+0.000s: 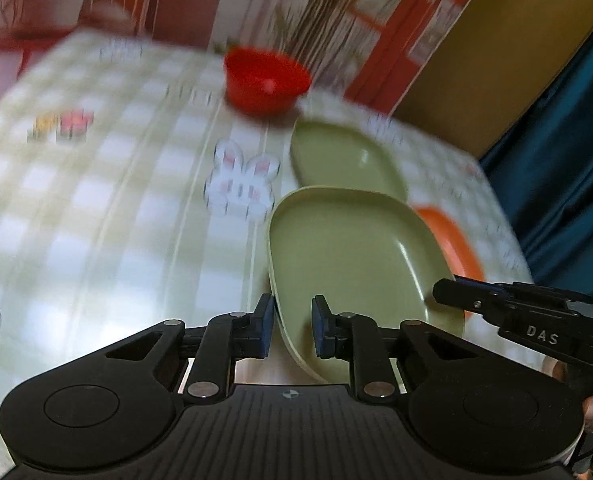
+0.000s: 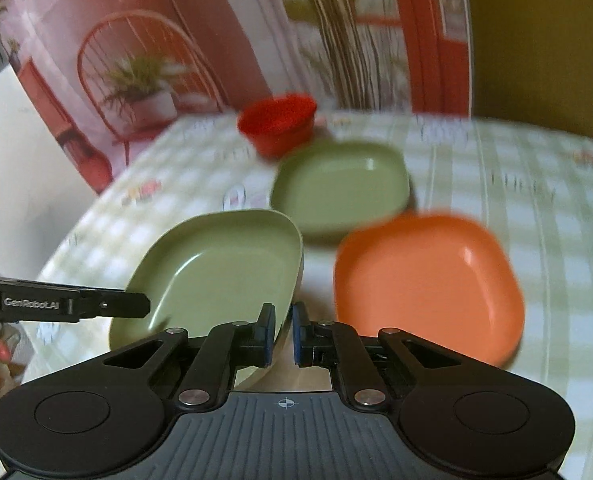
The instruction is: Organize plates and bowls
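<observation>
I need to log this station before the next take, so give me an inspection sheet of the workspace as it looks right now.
Surface: table under a green-and-white checked cloth with cartoon prints.
Job's things: near green plate lifted and tilted; second green plate flat on the cloth; orange plate flat beside it; red bowl upright at the far edge.
Clutter: nothing seen.
Grippers: left hand-held gripper straddles the near green plate's rim, but contact cannot be told; right hand-held gripper is nearly shut on the same plate's opposite rim.
Cables: nothing seen.
Surroundings: printed backdrop of a chair and plants, yellow panel, teal curtain.
</observation>
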